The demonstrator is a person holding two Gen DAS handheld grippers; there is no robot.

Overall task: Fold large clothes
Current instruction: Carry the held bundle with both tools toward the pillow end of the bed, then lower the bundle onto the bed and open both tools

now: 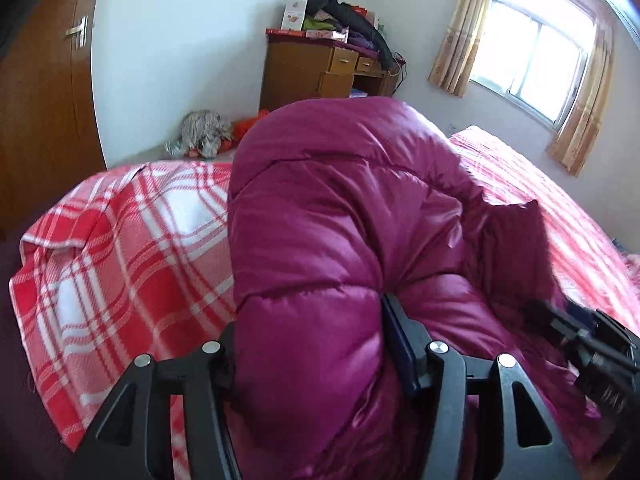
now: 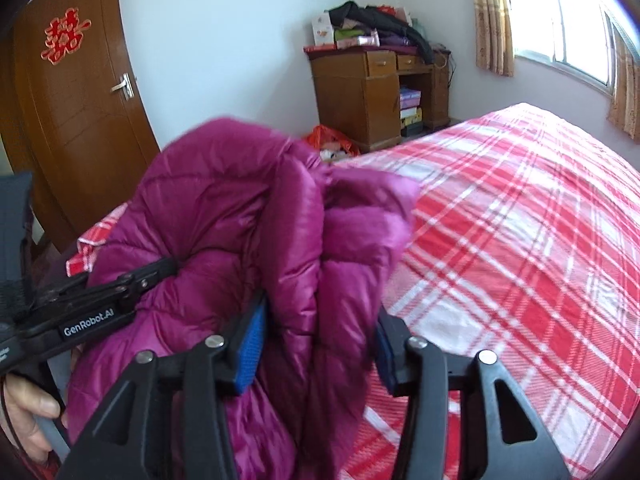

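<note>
A puffy magenta down jacket [image 1: 344,216] is bunched up and held above the red and white checked bed [image 1: 120,248]. My left gripper [image 1: 312,344] is shut on a thick fold of the jacket. My right gripper [image 2: 320,332] is shut on another bunched fold of the same jacket [image 2: 224,216], its blue pads [image 2: 252,340] pressing the fabric. In the right wrist view the left gripper [image 2: 160,268] shows at the left, biting the jacket. In the left wrist view the right gripper's body [image 1: 592,344] shows at the right edge.
The checked bed [image 2: 520,240] spreads out to the right. A wooden desk [image 2: 372,96] piled with clothes and boxes stands at the far wall. A brown door [image 2: 80,92] is at the left, a curtained window [image 1: 532,52] at the right. Bags [image 1: 204,132] lie on the floor.
</note>
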